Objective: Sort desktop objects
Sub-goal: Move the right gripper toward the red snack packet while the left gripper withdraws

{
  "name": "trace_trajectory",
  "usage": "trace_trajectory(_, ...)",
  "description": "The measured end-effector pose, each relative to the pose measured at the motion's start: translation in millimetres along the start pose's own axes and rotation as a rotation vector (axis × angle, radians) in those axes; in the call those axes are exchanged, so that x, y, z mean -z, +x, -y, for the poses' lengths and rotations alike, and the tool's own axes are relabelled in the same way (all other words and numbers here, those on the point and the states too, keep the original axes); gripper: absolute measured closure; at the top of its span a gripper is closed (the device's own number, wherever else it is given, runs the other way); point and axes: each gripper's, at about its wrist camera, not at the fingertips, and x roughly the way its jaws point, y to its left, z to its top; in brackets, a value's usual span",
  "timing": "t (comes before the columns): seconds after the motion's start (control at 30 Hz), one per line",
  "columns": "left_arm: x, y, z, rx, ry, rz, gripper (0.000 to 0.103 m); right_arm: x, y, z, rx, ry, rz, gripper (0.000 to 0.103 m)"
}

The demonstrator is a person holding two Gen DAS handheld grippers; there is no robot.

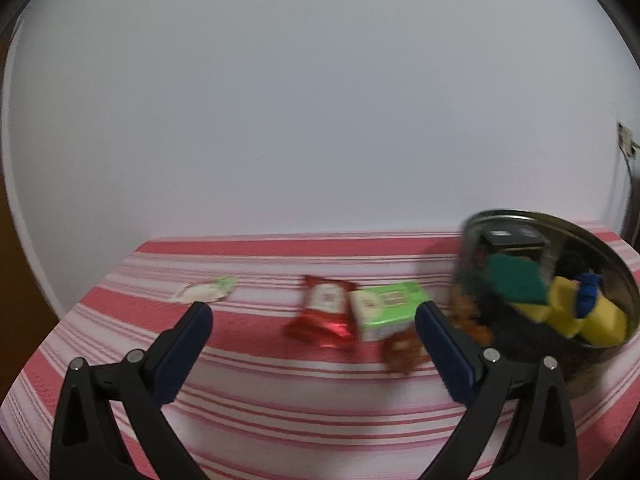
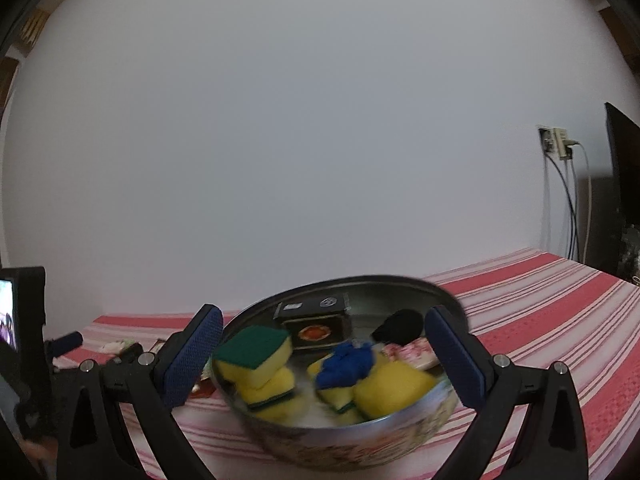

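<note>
On the red-and-white striped cloth point(image 1: 280, 400) lie a red snack packet point(image 1: 324, 312), a green box point(image 1: 390, 308), a brown packet point(image 1: 404, 354) and a white-green wrapper point(image 1: 204, 290). My left gripper point(image 1: 313, 308) is open, above the cloth just short of the red packet. At the right is a round metal tin point(image 1: 600, 248) with yellow-green sponges point(image 1: 516, 284), a blue item point(image 1: 586, 294) and a dark box point(image 1: 512, 240). In the right wrist view the tin point(image 2: 340, 440) fills the span of my open right gripper point(image 2: 324, 312); whether they touch I cannot tell.
Both views are motion-blurred. A plain white wall stands behind the table. A wall socket with hanging cables point(image 2: 558, 142) and a dark panel point(image 2: 624, 184) are at the far right. The other gripper's body with a small screen point(image 2: 12, 312) shows at the left edge.
</note>
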Motion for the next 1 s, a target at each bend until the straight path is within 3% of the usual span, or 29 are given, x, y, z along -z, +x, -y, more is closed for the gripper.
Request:
trace_trajectory(0.33,-0.5,22.7,-86.4,-0.146,-0.076,-0.036,0.001,12.8,16.3,-57.3,-0.110,-0.064,-0.101,0.001)
trace_trajectory(0.63,-9.1,68.4,-151.4,-0.233,-0.185,-0.107,0.001,27.0,50.7,-130.4,-0.245,-0.136,-0.209,0.001)
trace_trajectory(0.87,-9.3,92.6,-206.2,-0.274,-0.334,-0.131,0.001,33.4,101.3,-185.8,-0.289,-0.193,-0.308,0.001)
trace_trajectory(1.0,-10.9,97.2,-219.2,-0.310,-0.354,-0.137,0.001,37.3,141.6,-208.2,-0.268,-0.250,-0.379,0.001)
